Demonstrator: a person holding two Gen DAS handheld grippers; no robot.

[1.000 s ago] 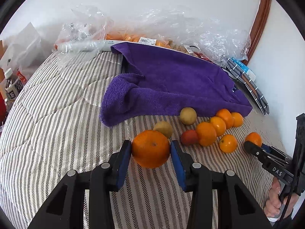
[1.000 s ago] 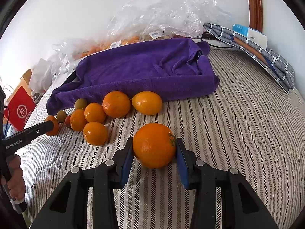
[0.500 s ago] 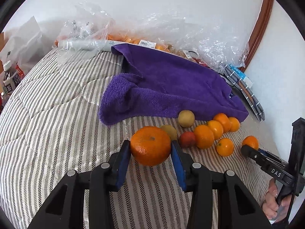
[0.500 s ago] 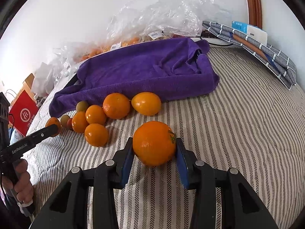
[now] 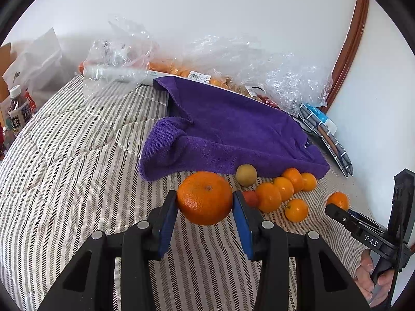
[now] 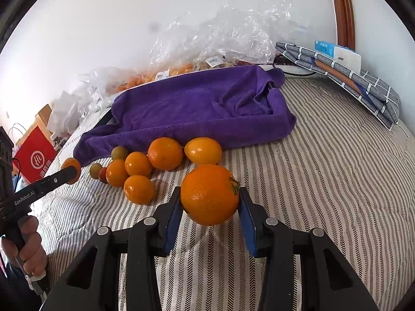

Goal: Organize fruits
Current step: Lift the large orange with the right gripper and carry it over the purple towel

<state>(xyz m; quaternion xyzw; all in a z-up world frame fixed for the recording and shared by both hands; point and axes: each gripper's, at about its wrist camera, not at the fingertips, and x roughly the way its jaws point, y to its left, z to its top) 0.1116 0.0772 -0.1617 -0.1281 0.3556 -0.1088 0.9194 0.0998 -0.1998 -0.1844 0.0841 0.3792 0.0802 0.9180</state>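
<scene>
My left gripper [image 5: 205,207] is shut on a large orange [image 5: 205,198], held above the striped bed cover [image 5: 64,181]. My right gripper [image 6: 209,207] is shut on another large orange [image 6: 209,194], also lifted off the cover. Both oranges sit between blue pads. A cluster of several small oranges [image 6: 138,165], a yellow-green fruit [image 5: 246,175] and a small red fruit [image 5: 250,198] lies on the cover along the front edge of a purple towel [image 5: 233,129]. The right gripper shows at the right of the left wrist view [image 5: 337,204], the left one at the left of the right wrist view [image 6: 71,171].
Crumpled clear plastic bags [image 5: 246,64] with more fruit lie behind the towel along the white wall. A folded grey checked cloth [image 6: 350,77] lies at the far right. A drink bottle [image 5: 16,111] and a red bag [image 6: 35,155] stand off the left side.
Both grippers have risen and tilted a little with their oranges still held. The fruit cluster sits lower in both views. The left orange now hides the fruit behind it.
</scene>
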